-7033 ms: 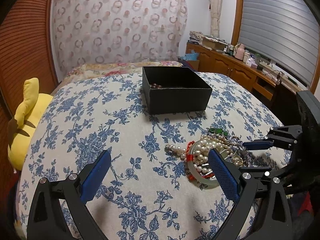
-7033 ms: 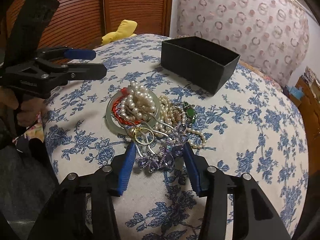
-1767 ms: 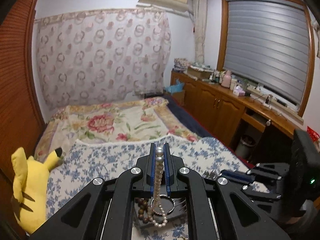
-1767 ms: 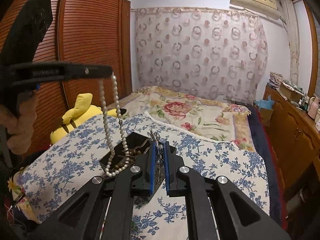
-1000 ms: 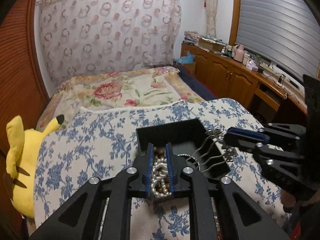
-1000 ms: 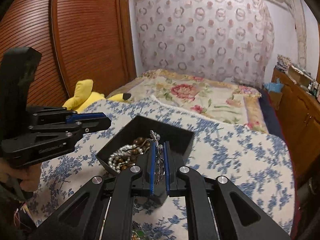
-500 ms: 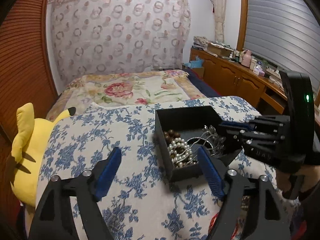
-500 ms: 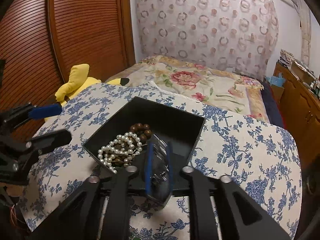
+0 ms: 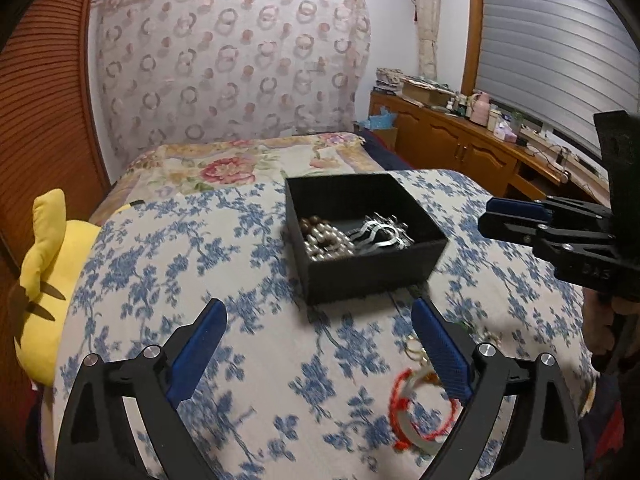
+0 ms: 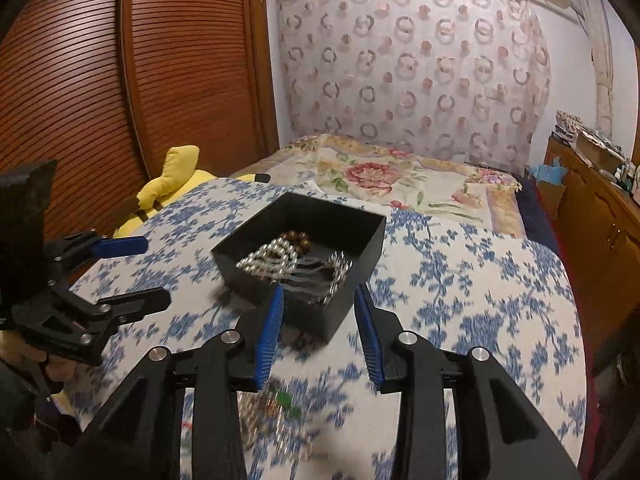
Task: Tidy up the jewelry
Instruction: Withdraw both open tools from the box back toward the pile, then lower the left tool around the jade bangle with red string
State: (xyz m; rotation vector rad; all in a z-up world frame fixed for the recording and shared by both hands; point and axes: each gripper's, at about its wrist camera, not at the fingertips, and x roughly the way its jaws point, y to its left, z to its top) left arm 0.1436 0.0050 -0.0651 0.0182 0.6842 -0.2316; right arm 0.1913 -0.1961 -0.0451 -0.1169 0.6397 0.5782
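Inspecting scene: two hand-held grippers over a bed covered with a blue-flowered white cloth (image 9: 168,248).
Container: open black rectangular box (image 9: 430,246) sits on the cloth, upright, lid absent.
Box contents: a white pearl strand (image 9: 326,242), brown wooden beads (image 9: 314,222) and a silver metal hair comb (image 9: 380,232) lie inside, touching one another.
Remaining jewelry: a pale bangle wrapped in red cord (image 9: 424,404) lies on the cloth near the camera, well apart from the box; a blurred heap of chains with green stones (image 10: 280,404) shows beneath the right gripper.
Left gripper (image 9: 320,348): jaws opening, spread wide, nothing between the blue pads.
Right gripper (image 10: 318,328): jaws opening, partly spread, nothing pinched; the box corner is seen between the pads but appears to lie beyond them.
Task status, judged: part of the jewelry is boxed; the bangle and the heap are not yet moved.
Handling, judged: bangle looks rigid, smooth and breakable, so a hold across the cord-wrapped rim should slip least. Chains are light, limp and prone to tangling; a pinch on one strand near its middle may drag neighbours along.
Risk, judged: the light box could shift if nudged.
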